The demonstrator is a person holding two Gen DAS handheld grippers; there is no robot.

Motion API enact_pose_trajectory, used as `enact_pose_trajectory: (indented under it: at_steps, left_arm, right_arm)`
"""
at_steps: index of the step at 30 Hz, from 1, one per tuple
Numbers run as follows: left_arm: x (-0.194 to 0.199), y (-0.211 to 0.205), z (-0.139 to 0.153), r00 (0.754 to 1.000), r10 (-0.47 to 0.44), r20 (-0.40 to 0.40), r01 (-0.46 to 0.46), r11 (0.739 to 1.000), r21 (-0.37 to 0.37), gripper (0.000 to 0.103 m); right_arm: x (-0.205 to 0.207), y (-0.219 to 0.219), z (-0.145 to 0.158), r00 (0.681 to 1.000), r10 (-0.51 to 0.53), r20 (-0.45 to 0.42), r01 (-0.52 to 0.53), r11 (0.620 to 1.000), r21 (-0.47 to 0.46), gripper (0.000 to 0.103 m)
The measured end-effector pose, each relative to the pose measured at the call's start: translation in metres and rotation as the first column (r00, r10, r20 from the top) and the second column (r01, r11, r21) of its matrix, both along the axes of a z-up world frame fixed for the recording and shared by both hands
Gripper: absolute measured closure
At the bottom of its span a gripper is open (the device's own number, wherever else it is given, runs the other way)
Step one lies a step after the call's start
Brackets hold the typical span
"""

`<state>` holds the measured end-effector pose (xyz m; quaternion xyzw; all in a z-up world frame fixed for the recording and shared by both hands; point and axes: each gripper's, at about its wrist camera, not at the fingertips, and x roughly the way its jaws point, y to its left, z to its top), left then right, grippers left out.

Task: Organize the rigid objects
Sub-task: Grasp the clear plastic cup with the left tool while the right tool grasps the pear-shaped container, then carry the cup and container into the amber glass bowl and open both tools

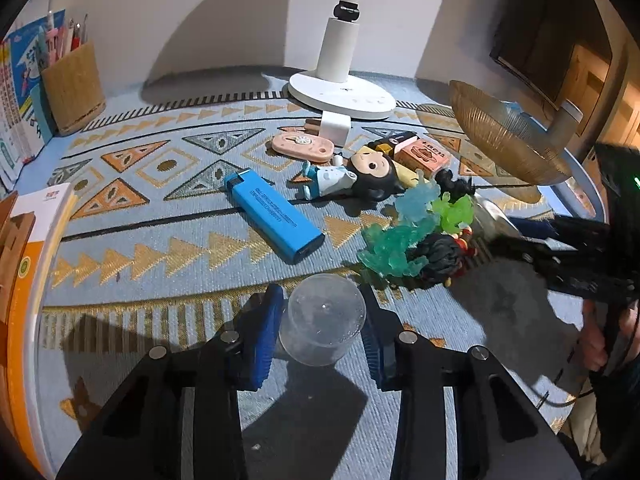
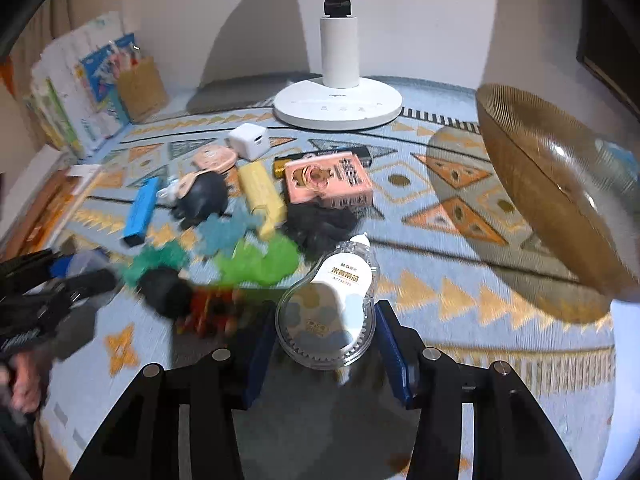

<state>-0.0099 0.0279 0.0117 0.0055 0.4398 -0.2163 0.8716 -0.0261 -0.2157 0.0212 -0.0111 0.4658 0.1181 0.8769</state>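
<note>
Left wrist view: the left gripper [image 1: 323,332] has its jaws narrowed around a small clear plastic cup [image 1: 322,319], both blue pads touching its sides. The cup sits on the patterned counter [image 1: 140,208], nearer the camera than the white lamp base [image 1: 342,94]. A blue lighter [image 1: 273,216] lies between cup and lamp base.

Right wrist view: the right gripper [image 2: 325,344] has its jaws narrowed around a clear correction tape dispenser [image 2: 330,308] lying on the counter. Whether the pads touch it I cannot tell. An amber glass bowl [image 2: 560,196] stands right of the lamp base.
</note>
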Motion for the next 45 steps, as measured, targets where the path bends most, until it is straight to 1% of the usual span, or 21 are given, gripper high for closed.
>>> enact_pose_trajectory:
  at_steps: [2, 4, 6, 8, 9, 10, 13, 15, 19, 21, 22, 23, 26, 29, 32, 35, 37, 38, 40, 42, 45]
  left_arm:
    - [-0.004, 0.001, 0.002, 1.000, 0.000, -0.006, 0.000, 1.000, -0.029, 0.069]
    - [-0.009, 0.001, 0.003, 1.000, -0.003, -0.011, 0.003, 0.999, -0.051, 0.069]
    - [-0.015, -0.002, 0.006, 1.000, -0.006, -0.005, 0.006, 0.999, -0.050, 0.069]
    - [-0.021, -0.005, 0.008, 1.000, -0.010, 0.000, 0.009, 0.999, -0.051, 0.069]
    - [-0.024, -0.006, 0.009, 1.000, -0.011, 0.002, 0.012, 0.998, -0.054, 0.069]
    - [-0.026, -0.007, 0.009, 1.000, -0.011, 0.000, 0.011, 0.998, -0.057, 0.069]
    - [-0.030, -0.007, 0.009, 1.000, -0.004, -0.001, 0.004, 0.998, -0.069, 0.069]
    - [-0.031, -0.008, 0.007, 1.000, 0.006, 0.000, -0.006, 0.999, -0.053, 0.068]
    - [-0.030, -0.007, 0.001, 0.999, 0.032, -0.023, -0.032, 0.999, -0.026, 0.068]
    - [-0.032, -0.010, -0.001, 0.999, 0.041, -0.011, -0.041, 0.999, -0.006, 0.067]
    - [-0.034, -0.010, -0.001, 0.999, 0.043, -0.006, -0.043, 0.999, -0.001, 0.068]
    - [-0.034, -0.011, 0.000, 0.999, 0.050, -0.004, -0.050, 0.999, 0.000, 0.069]
    - [-0.037, -0.013, 0.014, 0.998, 0.055, 0.028, -0.054, 0.998, -0.027, 0.069]
    - [-0.039, -0.024, 0.041, 0.996, 0.042, 0.084, -0.040, 0.999, -0.030, 0.069]
    - [-0.037, -0.043, 0.075, 0.990, 0.007, 0.141, 0.002, 0.998, -0.063, 0.069]
    - [-0.029, -0.074, 0.108, 0.981, -0.045, 0.189, 0.064, 0.994, -0.092, 0.069]
    - [-0.021, -0.101, 0.126, 0.973, -0.078, 0.218, 0.100, 0.991, -0.092, 0.069]
    - [-0.015, -0.120, 0.134, 0.967, -0.098, 0.235, 0.121, 0.989, -0.088, 0.069]
    - [-0.004, -0.153, 0.142, 0.960, -0.131, 0.246, 0.158, 0.983, -0.091, 0.069]
    - [0.010, -0.188, 0.140, 0.961, -0.170, 0.216, 0.197, 0.975, -0.107, 0.069]
    - [0.033, -0.238, 0.121, 0.964, -0.219, 0.151, 0.236, 0.966, -0.106, 0.069]
  right_arm:
    - [-0.017, -0.009, 0.002, 0.999, 0.049, 0.011, -0.049, 0.999, 0.000, 0.055]
    - [-0.033, -0.018, 0.002, 0.995, 0.096, 0.009, -0.095, 0.995, -0.030, 0.055]
    - [-0.046, -0.028, 0.000, 0.991, 0.135, -0.012, -0.135, 0.989, -0.062, 0.055]
    - [-0.054, -0.040, -0.003, 0.991, 0.133, -0.031, -0.135, 0.988, -0.078, 0.055]
    - [-0.056, -0.048, -0.002, 0.994, 0.109, -0.029, -0.111, 0.991, -0.068, 0.055]
    - [-0.058, -0.057, -0.002, 0.996, 0.081, -0.038, -0.083, 0.995, -0.054, 0.051]
    - [-0.059, -0.072, 0.000, 0.998, -0.006, -0.061, 0.008, 0.999, 0.035, 0.033]
    - [-0.062, -0.070, -0.001, 0.997, -0.039, -0.061, 0.044, 0.996, 0.082, 0.028]
    - [-0.061, -0.047, -0.003, 0.986, -0.165, -0.025, 0.164, 0.986, -0.014, 0.024]
    - [-0.059, -0.035, -0.004, 0.982, -0.190, 0.006, 0.190, 0.978, -0.088, 0.035]
    - [-0.060, -0.031, -0.002, 0.983, -0.184, 0.024, 0.185, 0.979, -0.087, 0.048]
    - [-0.060, -0.029, -0.001, 0.985, -0.170, 0.025, 0.171, 0.983, -0.068, 0.055]
    - [-0.065, -0.031, 0.004, 0.989, -0.147, 0.032, 0.147, 0.989, -0.001, 0.055]
    - [-0.069, -0.039, 0.023, 0.987, -0.136, 0.090, 0.131, 0.990, 0.051, 0.055]
    - [-0.075, -0.054, 0.057, 0.969, -0.166, 0.181, 0.156, 0.985, 0.068, 0.055]
    - [-0.081, -0.082, 0.101, 0.931, -0.224, 0.290, 0.218, 0.975, 0.052, 0.055]
    - [-0.078, -0.106, 0.121, 0.906, -0.279, 0.318, 0.280, 0.959, 0.042, 0.055]
    - [-0.073, -0.123, 0.129, 0.893, -0.317, 0.318, 0.320, 0.946, 0.046, 0.055]
    - [-0.063, -0.148, 0.133, 0.892, -0.358, 0.278, 0.359, 0.932, 0.047, 0.055]
    - [-0.045, -0.172, 0.128, 0.894, -0.395, 0.210, 0.394, 0.918, 0.049, 0.055]
    - [-0.024, -0.195, 0.112, 0.911, -0.393, 0.122, 0.392, 0.919, 0.038, 0.055]
